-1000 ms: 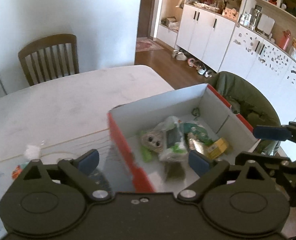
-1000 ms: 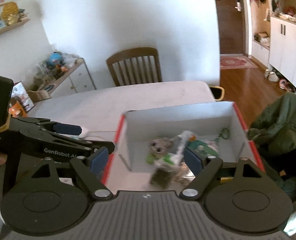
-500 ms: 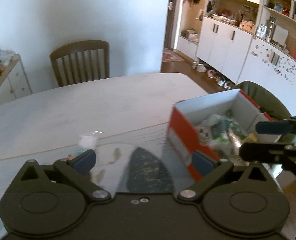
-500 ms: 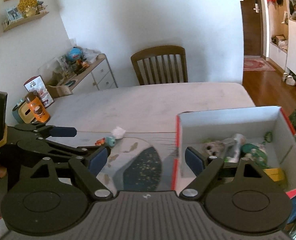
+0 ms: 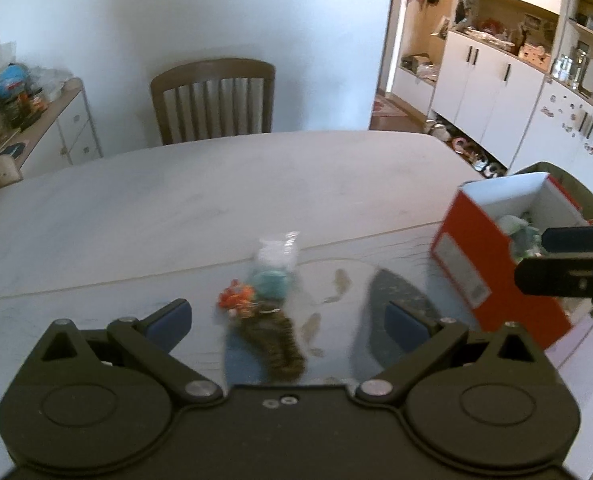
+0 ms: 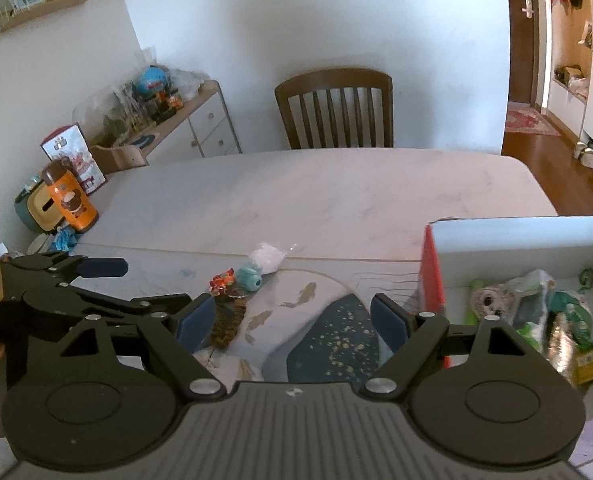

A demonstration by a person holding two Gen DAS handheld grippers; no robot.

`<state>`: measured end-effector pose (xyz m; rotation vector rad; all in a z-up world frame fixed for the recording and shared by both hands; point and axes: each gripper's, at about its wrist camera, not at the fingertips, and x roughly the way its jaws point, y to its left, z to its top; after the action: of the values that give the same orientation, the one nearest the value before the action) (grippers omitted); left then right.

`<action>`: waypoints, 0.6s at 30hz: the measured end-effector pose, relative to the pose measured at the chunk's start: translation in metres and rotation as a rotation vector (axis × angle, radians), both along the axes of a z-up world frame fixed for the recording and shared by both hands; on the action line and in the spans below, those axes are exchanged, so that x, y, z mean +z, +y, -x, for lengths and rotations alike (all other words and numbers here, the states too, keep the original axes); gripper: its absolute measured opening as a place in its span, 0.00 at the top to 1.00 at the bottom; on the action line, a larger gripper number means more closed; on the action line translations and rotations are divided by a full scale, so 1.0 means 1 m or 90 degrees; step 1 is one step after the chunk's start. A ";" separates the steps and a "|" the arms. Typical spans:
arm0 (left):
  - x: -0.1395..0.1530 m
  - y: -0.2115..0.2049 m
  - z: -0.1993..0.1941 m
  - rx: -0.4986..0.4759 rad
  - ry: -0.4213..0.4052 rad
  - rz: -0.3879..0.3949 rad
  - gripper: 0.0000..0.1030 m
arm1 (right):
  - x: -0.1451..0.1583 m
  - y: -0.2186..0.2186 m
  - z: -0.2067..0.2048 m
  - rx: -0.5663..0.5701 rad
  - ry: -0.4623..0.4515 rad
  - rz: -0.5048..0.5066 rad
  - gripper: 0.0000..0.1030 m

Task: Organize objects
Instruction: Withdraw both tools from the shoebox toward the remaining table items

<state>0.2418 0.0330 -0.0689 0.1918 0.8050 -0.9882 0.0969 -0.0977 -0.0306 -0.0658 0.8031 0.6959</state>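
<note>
two tools, left tool and right tool spread apart, empty, above small toys

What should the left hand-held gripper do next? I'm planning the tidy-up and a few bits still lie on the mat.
Probably ease the open left hand-held gripper forward and down over the dark brown woven piece, which lies between its fingers beside the teal round toy and orange trinket. The red cardboard box with white inside to the right already holds other items.
</note>
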 end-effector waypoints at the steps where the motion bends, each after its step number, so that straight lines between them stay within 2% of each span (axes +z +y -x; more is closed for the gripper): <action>1: -0.004 0.001 -0.005 0.010 -0.004 0.000 0.01 | -0.003 0.007 -0.003 0.000 0.002 0.005 0.18; 8: -0.033 0.005 -0.040 0.059 -0.002 -0.008 0.01 | -0.029 0.049 -0.027 -0.012 0.033 0.040 0.18; 18: -0.073 -0.009 -0.065 0.054 -0.009 -0.023 0.01 | -0.065 0.096 -0.061 -0.020 0.057 0.074 0.18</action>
<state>0.3067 0.0245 -0.1419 0.1940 0.8128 -0.8922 0.1583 -0.0017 -0.0956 -0.1275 0.9280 0.6258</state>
